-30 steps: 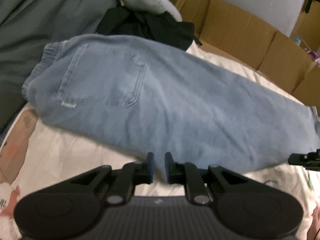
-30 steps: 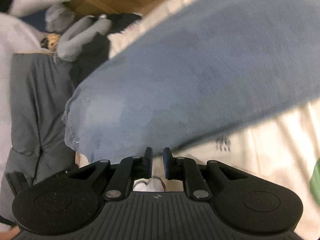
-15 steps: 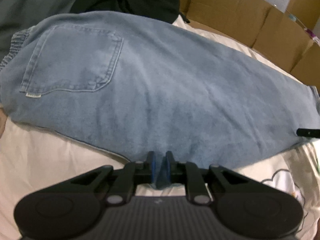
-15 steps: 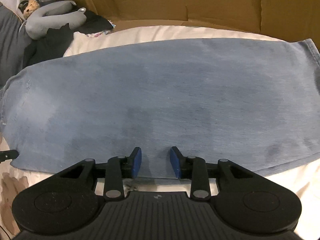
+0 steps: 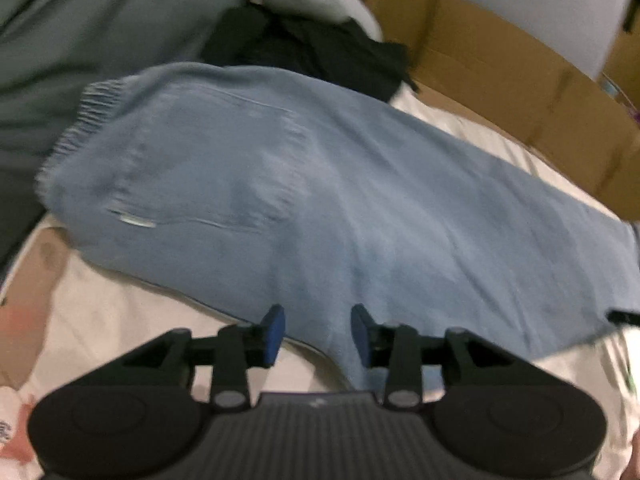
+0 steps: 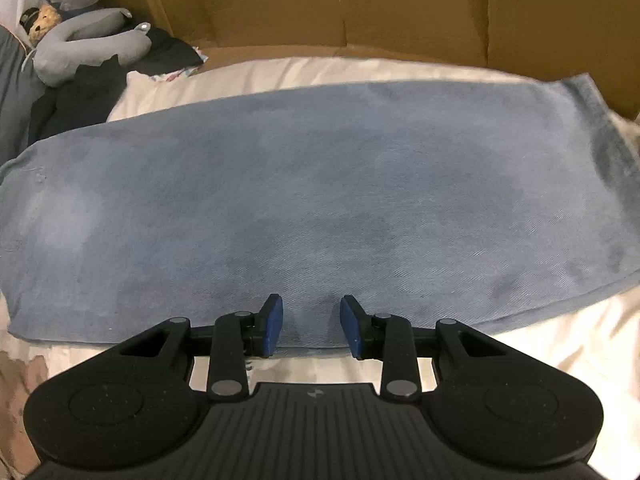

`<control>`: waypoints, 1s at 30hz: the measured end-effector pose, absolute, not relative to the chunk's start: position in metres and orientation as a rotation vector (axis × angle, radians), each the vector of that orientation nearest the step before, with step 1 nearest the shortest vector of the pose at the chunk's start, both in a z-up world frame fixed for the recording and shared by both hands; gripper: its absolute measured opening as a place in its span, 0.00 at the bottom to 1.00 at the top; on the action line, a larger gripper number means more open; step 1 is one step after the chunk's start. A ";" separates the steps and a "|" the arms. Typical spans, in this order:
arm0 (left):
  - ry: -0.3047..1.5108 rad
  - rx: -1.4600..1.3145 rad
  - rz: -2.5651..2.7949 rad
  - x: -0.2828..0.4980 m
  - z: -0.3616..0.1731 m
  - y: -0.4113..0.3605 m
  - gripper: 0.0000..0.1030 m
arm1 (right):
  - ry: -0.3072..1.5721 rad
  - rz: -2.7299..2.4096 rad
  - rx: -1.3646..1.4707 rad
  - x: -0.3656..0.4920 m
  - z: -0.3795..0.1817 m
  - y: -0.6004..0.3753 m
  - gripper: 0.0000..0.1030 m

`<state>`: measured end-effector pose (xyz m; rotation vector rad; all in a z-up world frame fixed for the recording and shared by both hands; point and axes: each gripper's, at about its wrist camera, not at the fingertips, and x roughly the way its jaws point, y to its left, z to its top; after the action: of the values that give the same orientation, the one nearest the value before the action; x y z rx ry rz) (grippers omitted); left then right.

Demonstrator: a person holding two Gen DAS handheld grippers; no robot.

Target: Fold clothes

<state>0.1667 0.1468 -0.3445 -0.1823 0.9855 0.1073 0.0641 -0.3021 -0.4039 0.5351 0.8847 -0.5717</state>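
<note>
So the left gripper (image 5: 318, 334) had just been opening: its blue pads (image 5: 274, 334) stood apart with a bit of the jeans' near hem between them, not pinched by either one. Same story on the right gripper (image 6: 311, 326), pads (image 6: 272, 324) let go and spread over the near edge of the denim, nothing clamped. The light blue jeans (image 6: 320, 200) lay folded lengthwise, flat on the cream bedsheet (image 6: 560, 360), running roughly 9 to 3 o'clock in the right wrist view. In the blurry left wrist view the back pocket (image 5: 212, 176) sat around 10 o'clock, with the elastic waistband (image 5: 92, 112) further out the same way. Past that, a dark garment (image 5: 320, 52) at 12, cardboard boxes (image 6: 360, 4) along the far side, and a grey neck pillow (image 6: 88, 52) at about 10 o'clock in the right wrist view.
</note>
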 end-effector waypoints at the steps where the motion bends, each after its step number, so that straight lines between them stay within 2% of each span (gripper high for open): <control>1: 0.986 -0.182 0.124 0.169 -0.344 0.152 0.38 | 0.881 -0.576 0.526 0.064 -0.402 -0.304 0.38; 3: 0.983 -0.191 0.156 0.174 -0.342 0.163 0.40 | 0.875 -0.583 0.516 0.063 -0.401 -0.308 0.38; 6: 0.993 -0.221 0.194 0.186 -0.338 0.183 0.48 | 0.877 -0.584 0.532 0.062 -0.403 -0.314 0.38; 9: 1.028 -0.203 0.212 0.202 -0.330 0.200 0.50 | 0.891 -0.594 0.509 0.064 -0.407 -0.316 0.38; 12: 1.039 -0.175 0.240 0.215 -0.320 0.219 0.61 | 0.901 -0.606 0.477 0.065 -0.410 -0.316 0.38; 13: 1.045 -0.165 0.242 0.219 -0.318 0.225 0.62 | 0.905 -0.603 0.473 0.065 -0.411 -0.316 0.38; 23: 1.016 -0.149 0.288 0.253 -0.306 0.245 0.58 | 0.940 -0.606 0.432 0.070 -0.417 -0.313 0.38; 30: 1.000 -0.195 0.336 0.295 -0.324 0.266 0.46 | 0.938 -0.590 0.449 0.067 -0.420 -0.317 0.38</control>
<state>0.2952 0.2659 -0.3243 -0.1954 0.9999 0.3359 0.0674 -0.3171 -0.4200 0.4490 0.9378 -0.5904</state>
